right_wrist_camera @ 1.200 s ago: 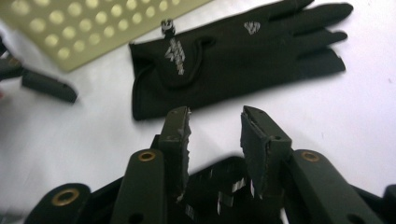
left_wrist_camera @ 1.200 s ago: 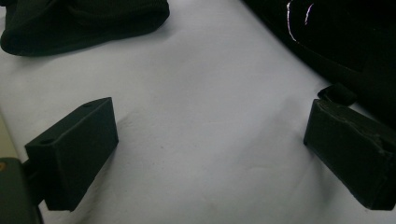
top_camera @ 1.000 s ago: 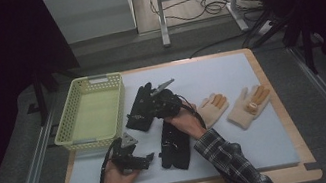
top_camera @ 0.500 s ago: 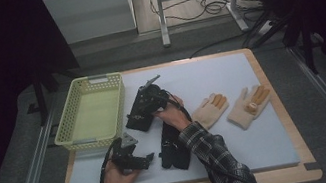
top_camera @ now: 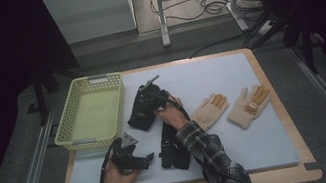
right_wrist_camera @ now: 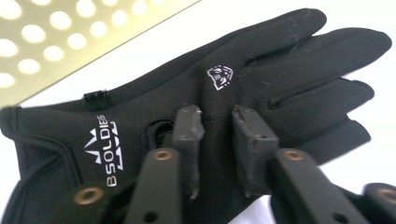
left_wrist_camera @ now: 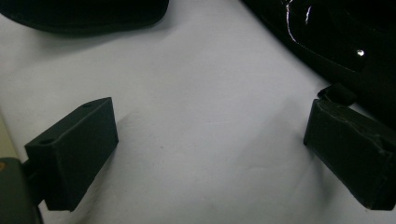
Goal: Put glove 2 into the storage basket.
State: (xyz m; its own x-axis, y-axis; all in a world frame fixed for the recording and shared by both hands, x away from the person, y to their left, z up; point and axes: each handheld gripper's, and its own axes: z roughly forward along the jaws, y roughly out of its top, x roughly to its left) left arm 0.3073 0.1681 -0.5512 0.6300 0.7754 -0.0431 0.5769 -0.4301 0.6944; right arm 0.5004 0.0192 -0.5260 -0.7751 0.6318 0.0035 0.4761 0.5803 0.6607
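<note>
- Since a second ago the right gripper [top_camera: 150, 93] has moved from near the table's middle toward the basket [top_camera: 90, 113] and now sits over the far black glove [top_camera: 140, 113]; the left gripper [top_camera: 135, 160] has kept its place at the near edge.
- Right jaws stand close together with a small gap, resting on the glove's back [right_wrist_camera: 210, 93] just below its logo; whether they pinch cloth I cannot tell.
- Left gripper [left_wrist_camera: 210, 154] is released, jaws wide on the bare mat, with the near black glove [top_camera: 173, 145] just beside it.
- To grip well, I judge: press the jaw tips down so a fold rises between them, then close fully.
- Lift slowly; thin cloth may slip.
- Two tan gloves [top_camera: 231, 108] lie well apart to the right.
</note>
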